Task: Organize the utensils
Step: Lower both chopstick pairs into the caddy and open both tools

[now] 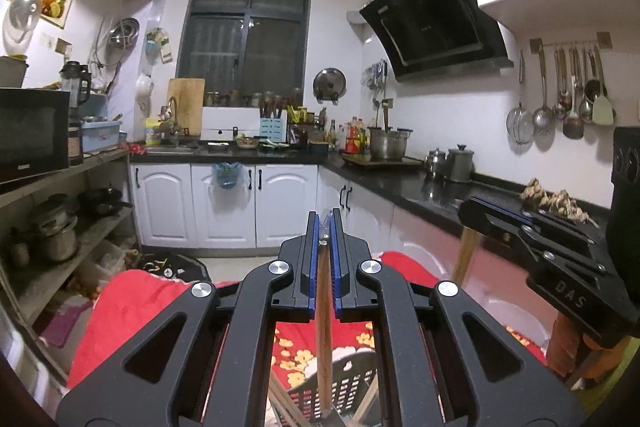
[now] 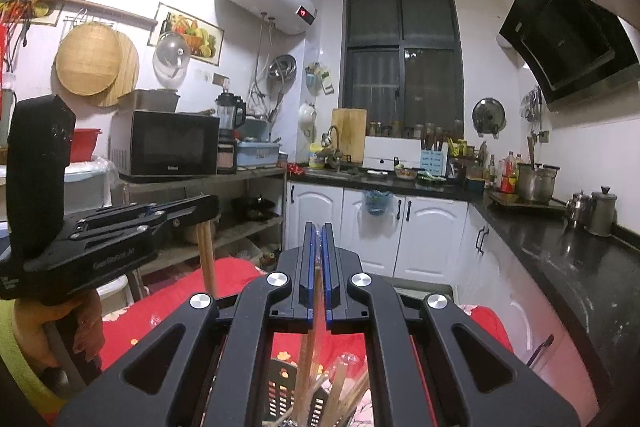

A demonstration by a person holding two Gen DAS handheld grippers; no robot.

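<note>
My left gripper [image 1: 325, 223] is shut on a wooden utensil handle [image 1: 323, 339] that hangs straight down between the blue pads toward a black slotted utensil basket [image 1: 340, 383]. My right gripper [image 2: 319, 231] is shut on another wooden stick [image 2: 309, 347] that hangs down into the same black basket [image 2: 280, 387], which holds several wooden chopsticks [image 2: 340, 391]. The right gripper shows at the right of the left wrist view [image 1: 464, 211], holding its stick. The left gripper shows at the left of the right wrist view [image 2: 214, 203], holding its stick.
A red floral cloth [image 1: 132, 303] covers the surface under the basket. A black counter [image 2: 580, 259] with pots runs along the right. White cabinets [image 1: 224, 203] stand ahead. A shelf with a microwave [image 2: 164, 143] stands at the left.
</note>
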